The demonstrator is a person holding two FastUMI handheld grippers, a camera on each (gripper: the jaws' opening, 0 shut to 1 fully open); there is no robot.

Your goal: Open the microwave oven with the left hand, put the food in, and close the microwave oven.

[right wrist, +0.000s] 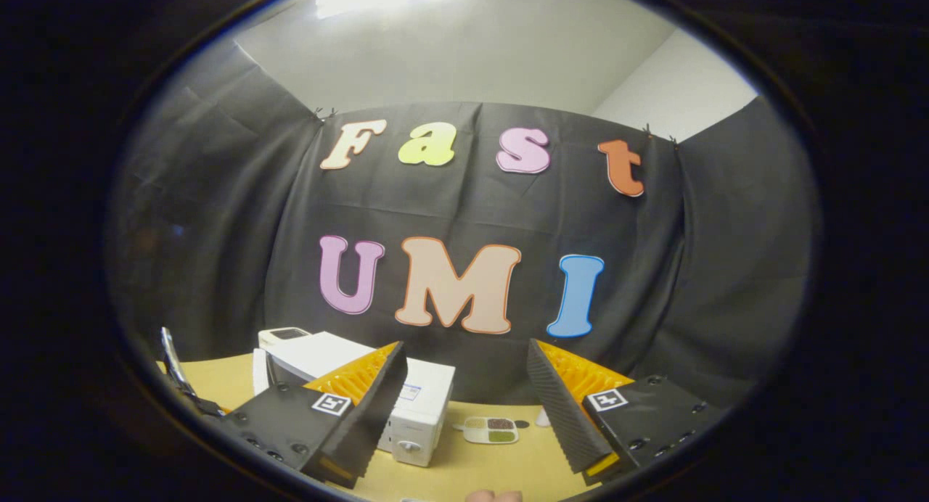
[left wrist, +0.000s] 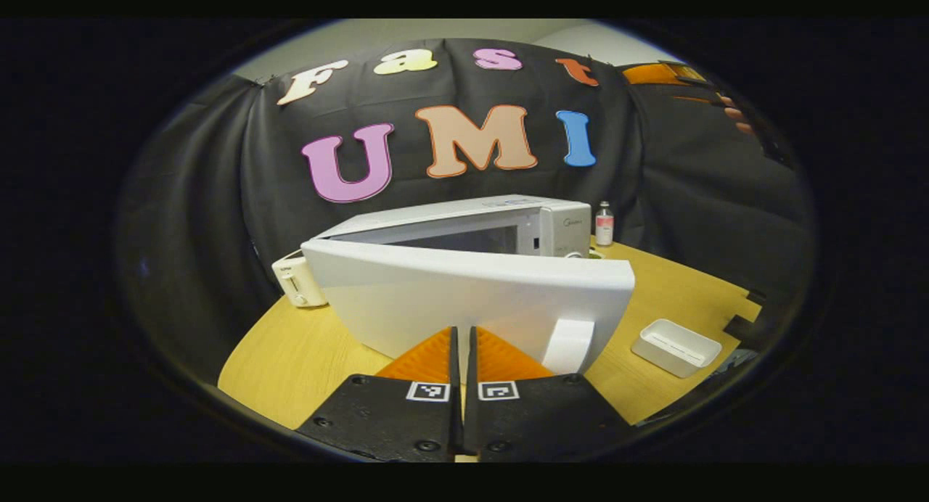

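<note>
Two fingers of the left gripper point(left wrist: 462, 342) sit pressed together w/ just a thin slit between them, nothing caught in it, in the left gripper view; tips are right at the outer face of the microwave door point(left wrist: 472, 299), contact can't be confirmed. Door is swung open toward the camera, its white handle point(left wrist: 567, 346) just right of the tips. Microwave oven point(left wrist: 508, 223) body stands behind on the wooden table point(left wrist: 305, 357), cavity partly seen over the door's top edge. White toaster point(left wrist: 296, 281) at far left, small bottle point(left wrist: 604, 224) by the oven's right side, white rectangular tray point(left wrist: 676, 347) near right on the table. Right gripper view: right gripper point(right wrist: 468, 386) is released, fingers wide apart, holding nothing, raised above the table. Between them, farther off, lies a divided food plate point(right wrist: 491, 429) on the tabletop; microwave sits left of it, partly behind the left finger.
</note>
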